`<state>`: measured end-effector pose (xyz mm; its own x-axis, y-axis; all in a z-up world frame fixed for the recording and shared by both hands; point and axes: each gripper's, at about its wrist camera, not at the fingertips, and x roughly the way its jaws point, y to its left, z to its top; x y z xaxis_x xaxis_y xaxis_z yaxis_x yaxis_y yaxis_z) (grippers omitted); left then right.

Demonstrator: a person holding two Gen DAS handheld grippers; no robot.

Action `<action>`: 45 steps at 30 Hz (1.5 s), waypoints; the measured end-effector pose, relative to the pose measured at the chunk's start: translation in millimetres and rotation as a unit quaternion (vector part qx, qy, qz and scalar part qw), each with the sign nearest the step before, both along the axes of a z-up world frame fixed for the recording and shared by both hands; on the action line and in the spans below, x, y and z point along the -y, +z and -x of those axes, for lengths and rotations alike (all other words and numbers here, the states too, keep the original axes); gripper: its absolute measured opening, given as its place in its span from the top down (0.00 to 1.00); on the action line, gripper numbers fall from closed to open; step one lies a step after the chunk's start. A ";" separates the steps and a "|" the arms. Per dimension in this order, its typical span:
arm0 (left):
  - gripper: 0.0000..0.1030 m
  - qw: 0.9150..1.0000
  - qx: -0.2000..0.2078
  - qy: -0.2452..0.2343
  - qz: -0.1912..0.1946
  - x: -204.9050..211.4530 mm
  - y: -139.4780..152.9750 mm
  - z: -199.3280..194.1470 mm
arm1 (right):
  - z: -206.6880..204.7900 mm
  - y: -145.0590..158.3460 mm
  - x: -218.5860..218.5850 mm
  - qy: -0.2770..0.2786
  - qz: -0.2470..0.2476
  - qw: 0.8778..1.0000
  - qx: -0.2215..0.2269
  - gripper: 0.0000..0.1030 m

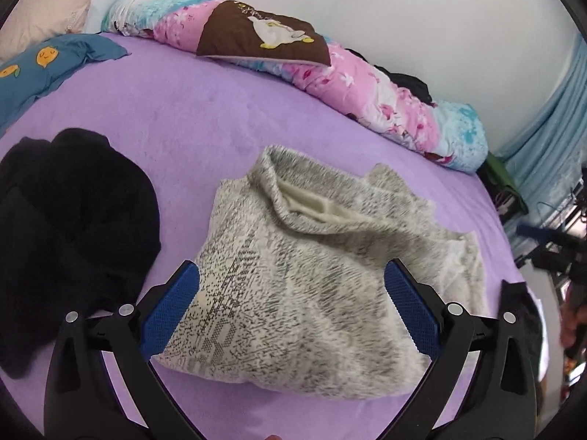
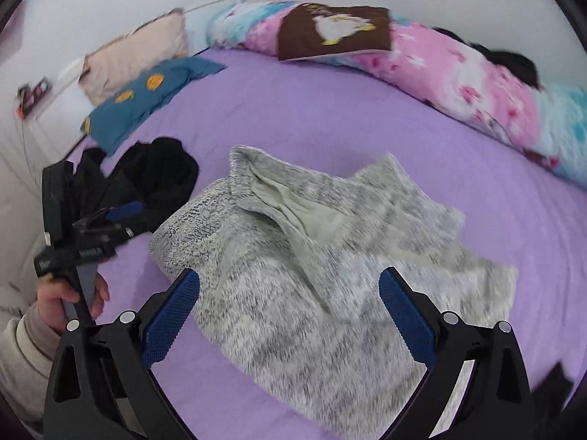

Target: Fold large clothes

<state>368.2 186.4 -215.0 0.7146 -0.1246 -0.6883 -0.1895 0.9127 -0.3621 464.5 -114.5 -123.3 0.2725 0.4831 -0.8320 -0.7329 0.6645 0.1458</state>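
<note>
My left gripper (image 1: 291, 304) and right gripper (image 2: 290, 306) hover with fingers spread, gripping nothing. The grey sweater (image 1: 315, 275) lies rumpled at bed (image 1: 205, 110) centre, partly doubled over. Folding looks barely begun. A black garment (image 1: 69, 227) waits at 9 o'clock.

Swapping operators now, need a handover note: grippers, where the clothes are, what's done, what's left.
Left gripper: open, holding nothing, over the near part of the grey sweater.
Right gripper: open, holding nothing, over the same sweater from the other side.
Grey sweater lies rumpled mid-bed on the purple sheet, neck opening showing, only loosely bunched, not a neat fold.
Black garment sits in an unfolded heap to the sweater's left.
Done: nothing finished that I can see.
Left: flatten and fold the sweater, then likely the black garment.
</note>
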 end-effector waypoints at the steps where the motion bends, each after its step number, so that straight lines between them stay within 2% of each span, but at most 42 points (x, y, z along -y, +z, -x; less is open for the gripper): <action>1: 0.06 1.000 -0.002 0.010 0.008 -2.0 -10.4 -0.8 | -2.1 -2.1 -12.2 0.012 0.009 1.000 0.004 0.06; 3: 0.06 1.000 -0.009 0.011 0.020 -3.6 -27.6 -4.4 | -7.1 -7.5 -35.2 0.035 0.021 0.999 -0.002 0.06; 5: 0.06 1.000 -0.022 0.013 0.004 -1.9 -38.1 -9.1 | -12.2 -11.5 -58.8 0.056 0.035 0.998 -0.004 0.06; 7: 0.06 0.999 -0.035 -0.007 0.001 1.4 -46.7 -15.4 | -16.0 -14.4 -85.4 0.081 0.058 0.995 -0.001 0.06; 12: 0.06 0.995 -0.044 -0.048 -0.073 12.9 -53.9 -17.3 | -21.0 -22.6 -155.2 0.148 0.109 0.983 0.008 0.07; 15: 0.06 0.992 -0.042 -0.067 -0.094 16.6 -58.4 -16.9 | -20.8 -41.0 -193.0 0.176 0.152 0.972 0.010 0.10; 17: 0.06 0.991 -0.044 -0.074 -0.099 18.2 -62.0 -17.7 | -22.0 -55.9 -210.9 0.189 0.178 0.966 0.007 0.15; 19: 0.06 0.990 -0.042 -0.083 -0.104 18.7 -64.9 -17.3 | -26.1 -73.8 -227.1 0.196 0.199 0.960 -0.006 0.26; 21: 0.06 0.987 -0.046 -0.096 -0.118 21.3 -68.1 -18.3 | -28.0 -87.7 -235.8 0.204 0.212 0.956 -0.020 0.31; 25: 0.06 0.984 -0.046 -0.107 -0.132 24.8 -73.3 -18.0 | -31.9 -117.1 -248.0 0.214 0.250 0.944 -0.018 0.38; 26: 0.06 0.984 -0.045 -0.109 -0.135 25.8 -73.7 -16.7 | -33.1 -121.4 -249.7 0.214 0.254 0.943 -0.018 0.42; 28: 0.06 0.983 -0.047 -0.115 -0.139 26.3 -75.4 -15.7 | -36.4 -131.5 -251.9 0.215 0.265 0.940 -0.025 0.62; 30: 0.06 0.983 -0.048 -0.115 -0.133 25.1 -74.8 -16.2 | -39.5 -137.8 -253.7 0.214 0.272 0.938 -0.030 0.68; 32: 0.06 0.984 -0.049 -0.115 -0.127 24.0 -73.2 -17.5 | -41.8 -138.5 -254.8 0.213 0.273 0.938 -0.031 0.68; 35: 0.06 0.983 -0.055 -0.116 -0.128 21.5 -72.0 -18.5 | -46.9 -134.6 -260.4 0.210 0.274 0.938 -0.024 0.82; 39: 0.06 0.983 -0.059 -0.115 -0.128 21.3 -71.7 -18.7 | -51.0 -123.0 -268.5 0.215 0.283 0.935 -0.004 0.90; 45: 0.06 0.984 -0.063 -0.112 -0.122 20.9 -70.3 -19.7 | -70.2 -89.5 -270.2 0.197 0.284 0.938 0.033 0.92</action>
<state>388.0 165.5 -285.3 0.5957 -0.0889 -0.7983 -0.0029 0.9936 -0.1129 534.7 155.7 -212.8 0.2266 0.0411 -0.9731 -0.9328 0.2966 -0.2047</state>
